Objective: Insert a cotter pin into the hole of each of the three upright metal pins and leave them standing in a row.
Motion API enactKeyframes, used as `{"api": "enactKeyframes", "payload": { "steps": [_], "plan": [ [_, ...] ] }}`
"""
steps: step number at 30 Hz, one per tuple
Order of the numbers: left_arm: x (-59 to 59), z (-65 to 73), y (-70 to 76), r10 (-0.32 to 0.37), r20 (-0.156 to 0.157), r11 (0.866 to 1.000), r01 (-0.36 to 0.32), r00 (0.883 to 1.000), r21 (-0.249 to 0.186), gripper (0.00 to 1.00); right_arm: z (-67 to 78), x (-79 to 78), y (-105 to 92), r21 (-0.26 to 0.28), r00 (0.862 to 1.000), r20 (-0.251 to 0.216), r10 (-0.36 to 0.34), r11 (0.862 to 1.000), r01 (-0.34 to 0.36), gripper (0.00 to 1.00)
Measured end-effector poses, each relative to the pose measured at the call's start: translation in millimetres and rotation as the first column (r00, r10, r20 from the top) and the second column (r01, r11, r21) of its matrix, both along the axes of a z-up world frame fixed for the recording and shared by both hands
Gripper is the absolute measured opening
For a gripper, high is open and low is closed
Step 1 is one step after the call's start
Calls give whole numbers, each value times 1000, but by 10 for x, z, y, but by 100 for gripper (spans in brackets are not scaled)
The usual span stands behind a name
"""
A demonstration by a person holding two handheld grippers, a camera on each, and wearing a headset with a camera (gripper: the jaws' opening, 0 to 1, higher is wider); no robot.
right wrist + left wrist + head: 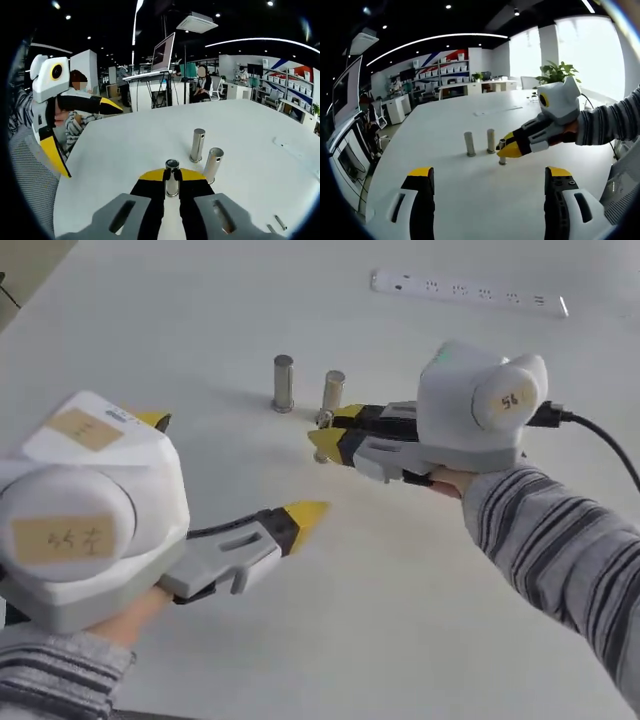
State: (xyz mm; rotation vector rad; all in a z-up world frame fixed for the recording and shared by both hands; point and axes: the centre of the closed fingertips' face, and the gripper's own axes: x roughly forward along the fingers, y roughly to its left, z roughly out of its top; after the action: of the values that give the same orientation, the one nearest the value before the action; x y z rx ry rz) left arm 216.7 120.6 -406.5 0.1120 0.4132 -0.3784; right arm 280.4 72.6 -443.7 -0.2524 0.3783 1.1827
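The white-and-yellow right gripper (326, 440) pinches a short silver metal pin (172, 181); best set it down plumb, in line with the two standing silver pins (284, 383); the left gripper (489, 174) gapes empty

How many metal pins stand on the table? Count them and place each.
3: far pin and middle pin stand free; near pin sits between the right gripper's jaws.

Open-plan office. Long white table (400, 630), power strip (470, 288) near its far edge. Shelving (447, 70) on back wall, bright windows (585, 45), potted plant (555, 72), ceiling spots (448, 7).
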Motion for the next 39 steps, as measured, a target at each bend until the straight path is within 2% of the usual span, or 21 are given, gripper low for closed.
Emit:
{"api": "enactKeyframes", "payload": {
  "steps": [14, 18, 23, 27, 35, 39],
  "plan": [
    [-22, -15, -53, -23, -8, 1000, 23, 1000, 4, 90, -94, -216, -308, -39, 997, -23, 75, 996, -76, 4],
    [-24, -14, -59, -27, -6, 1000, 27, 1000, 12, 89, -136, -259, -342, -49, 995, -27, 97, 994, -98, 4],
    [-24, -14, -62, -32, -2, 999, 32, 999, 21, 89, -121, -263, -348, -37, 994, -26, 106, 994, -107, 4],
    [-27, -24, -55, -31, -8, 999, 31, 999, 23, 88, -121, -273, -349, -58, 992, -19, 128, 990, -129, 4],
    [-30, -39, -45, -28, -14, 999, 28, 1000, 28, 87, -133, -268, -356, -58, 992, -43, 115, 991, -117, 5],
    [-31, -44, -49, -29, -16, 999, 29, 999, 26, 87, -178, -290, -379, -87, 992, -35, 120, 989, -122, 10]
  ]
}}
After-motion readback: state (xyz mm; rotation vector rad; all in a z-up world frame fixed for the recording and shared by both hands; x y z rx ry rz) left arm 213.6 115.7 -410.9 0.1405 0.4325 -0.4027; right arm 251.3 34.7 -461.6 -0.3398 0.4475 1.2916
